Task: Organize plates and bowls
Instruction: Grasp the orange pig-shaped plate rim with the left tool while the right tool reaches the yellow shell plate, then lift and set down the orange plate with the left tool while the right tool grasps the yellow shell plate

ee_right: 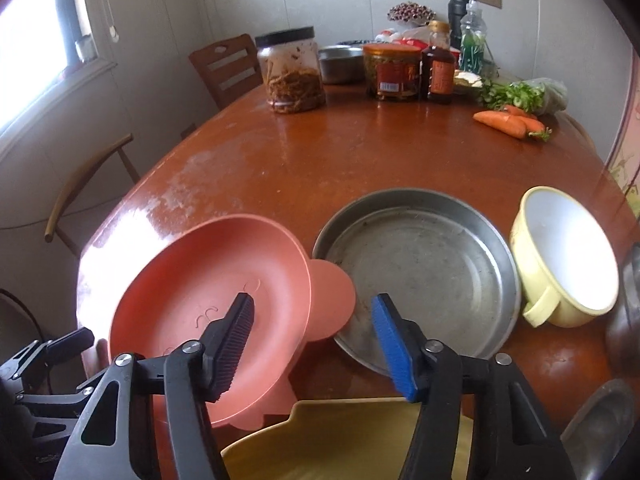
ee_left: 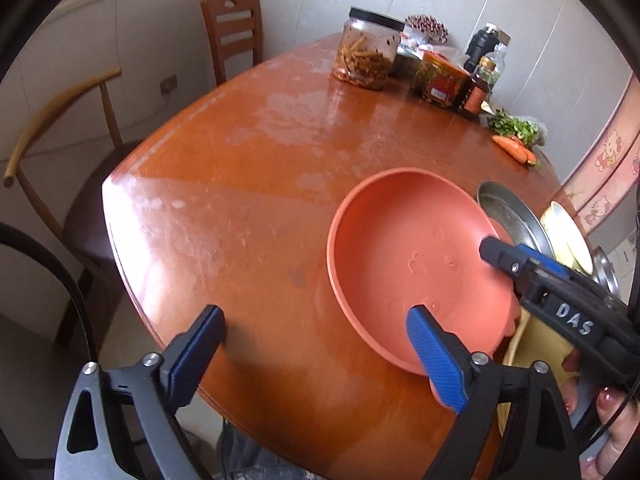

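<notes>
Two grippers work over the wooden table (ee_right: 400, 152), both with fingers spread wide and clamped on nothing.

Step in hand, as judged: seizing the salmon plate (ee_right: 208, 300) to stack it with the other dishes. It sits tilted at the near left of the table, its lobed rim overlapping the edge of the steel pan (ee_right: 424, 268). To do this well, one finger should pass under that raised rim and one over it, closing squarely so the smooth plastic cannot slide; lift clear of the pan before moving.

Right gripper (ee_right: 312, 344): left finger hovers over the plate's inside, right finger over the pan (contact cannot be confirmed).

Left gripper (ee_left: 316, 354): right finger lies across the plate's near rim, left finger over bare table.

Yellow mug-bowl (ee_right: 568, 256) stands just right of the pan; a yellow dish (ee_right: 340, 440) lies nearest the operator.
</notes>
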Motion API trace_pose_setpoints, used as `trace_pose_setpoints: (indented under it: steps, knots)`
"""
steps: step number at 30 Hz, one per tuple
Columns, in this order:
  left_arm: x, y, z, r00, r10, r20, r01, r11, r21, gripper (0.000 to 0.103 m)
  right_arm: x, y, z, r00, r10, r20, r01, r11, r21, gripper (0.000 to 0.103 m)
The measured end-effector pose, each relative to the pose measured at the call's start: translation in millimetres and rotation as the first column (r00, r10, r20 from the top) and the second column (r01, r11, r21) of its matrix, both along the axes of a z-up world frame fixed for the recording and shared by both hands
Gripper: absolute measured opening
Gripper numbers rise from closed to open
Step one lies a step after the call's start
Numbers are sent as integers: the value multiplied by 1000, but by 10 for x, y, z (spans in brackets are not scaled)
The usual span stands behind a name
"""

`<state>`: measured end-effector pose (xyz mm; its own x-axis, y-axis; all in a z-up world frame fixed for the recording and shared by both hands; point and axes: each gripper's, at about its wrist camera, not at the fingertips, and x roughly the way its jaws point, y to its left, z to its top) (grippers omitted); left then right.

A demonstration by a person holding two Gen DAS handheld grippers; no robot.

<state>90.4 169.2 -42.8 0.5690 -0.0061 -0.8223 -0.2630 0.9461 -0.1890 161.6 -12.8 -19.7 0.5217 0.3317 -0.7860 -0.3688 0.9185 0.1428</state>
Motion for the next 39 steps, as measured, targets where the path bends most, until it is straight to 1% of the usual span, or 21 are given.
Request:
trace_pose_setpoints:
  steps: [2,3,5,7,8,10,12,13,16,19,23,27,29,32,39]
  knots:
    - [17,-12,-10,1000,-7,1,7,1000,-12,91,1,37,-28,1000,6,8,-5,1000,-25,54]
    - [28,-18,-5,1000,-7,2,7,1000,-6,89,5,50,-32,1000,5,14,-5,999,-33,47]
    - [37,-48,-2,1000,-11,4,11,1000,-2,86,20,66,-28,1000,12,24,-11,999,-45,41]
    - [55,-84,7,1000,-19,9,19,1000,-3,77,21,49,-15,999,12,35,-10,999,-36,34]
    - [64,-97,11,1000,-20,8,20,1000,-3,75,23,51,-15,999,13,34,-12,999,-35,33]
    - [81,-119,20,999,-30,14,30,999,-11,63,23,60,-13,999,20,32,-19,999,-30,32]
    - [99,-152,25,999,-47,19,47,999,-22,57,-1,75,-3,999,27,38,-27,999,-26,32]
    - [105,-167,28,998,-56,17,56,998,-26,57,-22,101,11,998,40,46,-39,999,-30,31]
    - [97,-145,70,999,-41,17,42,999,-7,57,-64,145,54,997,56,58,-54,998,-34,31]
    - [63,-42,153,999,-32,39,33,999,-24,57,-92,148,97,996,67,58,-67,998,-3,31]
    - [-28,100,294,997,-11,79,11,1000,5,57,-188,248,151,993,95,66,-96,995,4,31]
    - [-109,247,368,995,12,100,-14,1000,13,57,-334,380,210,989,128,74,-129,992,11,33]
    - [-128,301,366,995,18,103,-20,1000,21,57,-392,426,231,988,136,77,-138,990,12,33]
    - [-84,335,311,996,10,86,-14,999,40,57,-464,482,237,986,150,73,-150,989,0,34]
    - [112,259,173,998,-25,56,20,997,78,57,-451,469,116,991,129,35,-128,991,-34,35]
